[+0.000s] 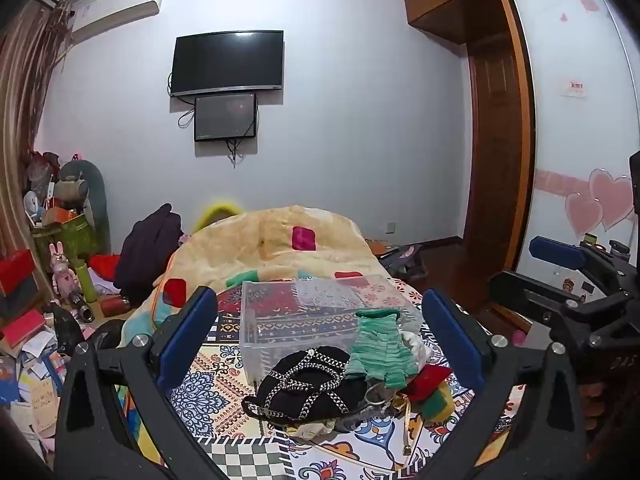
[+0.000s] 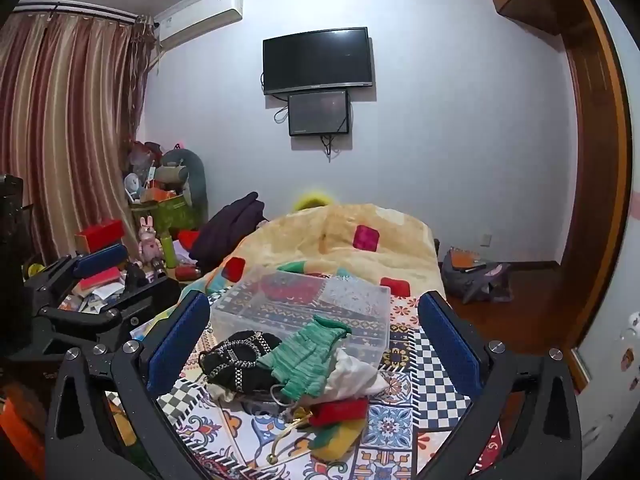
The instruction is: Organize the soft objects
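Note:
A pile of soft items lies on the patterned bedspread [image 1: 224, 396]: a black knit piece with white chain trim [image 1: 308, 384], a green knit glove [image 1: 380, 348], a white cloth [image 2: 352, 372] and a red, yellow and green piece [image 2: 340, 420]. A clear plastic box [image 1: 304, 312] stands just behind the pile. My left gripper [image 1: 320, 344] is open and empty, its jaws standing either side of the pile. My right gripper [image 2: 316, 344] is open and empty, also in front of the pile. The right gripper shows in the left wrist view [image 1: 560, 276].
A folded yellow quilt [image 1: 280, 244] with coloured patches lies behind the box. Cluttered boxes, toys and papers [image 1: 48, 300] fill the floor at left. A grey bag [image 2: 476, 276] sits on the wooden floor at right. A wardrobe [image 1: 500, 120] stands right.

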Action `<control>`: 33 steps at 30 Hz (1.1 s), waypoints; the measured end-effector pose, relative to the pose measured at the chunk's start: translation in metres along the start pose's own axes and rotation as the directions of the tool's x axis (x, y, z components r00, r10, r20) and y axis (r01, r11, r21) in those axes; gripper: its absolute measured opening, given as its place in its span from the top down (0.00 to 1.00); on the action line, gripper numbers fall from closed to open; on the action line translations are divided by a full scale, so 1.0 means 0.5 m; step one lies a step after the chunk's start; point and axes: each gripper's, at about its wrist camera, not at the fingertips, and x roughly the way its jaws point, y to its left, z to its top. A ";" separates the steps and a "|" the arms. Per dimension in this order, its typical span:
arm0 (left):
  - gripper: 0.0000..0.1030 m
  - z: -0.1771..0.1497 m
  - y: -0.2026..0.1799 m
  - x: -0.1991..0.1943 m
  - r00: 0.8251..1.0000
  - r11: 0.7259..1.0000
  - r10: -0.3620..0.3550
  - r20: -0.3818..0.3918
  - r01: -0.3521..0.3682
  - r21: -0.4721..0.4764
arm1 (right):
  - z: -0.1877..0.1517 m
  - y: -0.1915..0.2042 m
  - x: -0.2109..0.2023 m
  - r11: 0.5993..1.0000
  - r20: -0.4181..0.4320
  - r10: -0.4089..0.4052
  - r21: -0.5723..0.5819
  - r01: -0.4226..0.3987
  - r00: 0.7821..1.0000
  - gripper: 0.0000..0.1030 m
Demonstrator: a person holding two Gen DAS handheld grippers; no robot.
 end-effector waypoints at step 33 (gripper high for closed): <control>0.00 0.008 0.017 -0.006 1.000 0.999 -0.010 0.009 0.011 -0.032 | 0.005 -0.001 -0.016 1.000 0.041 -0.011 0.004 0.011 0.999 0.00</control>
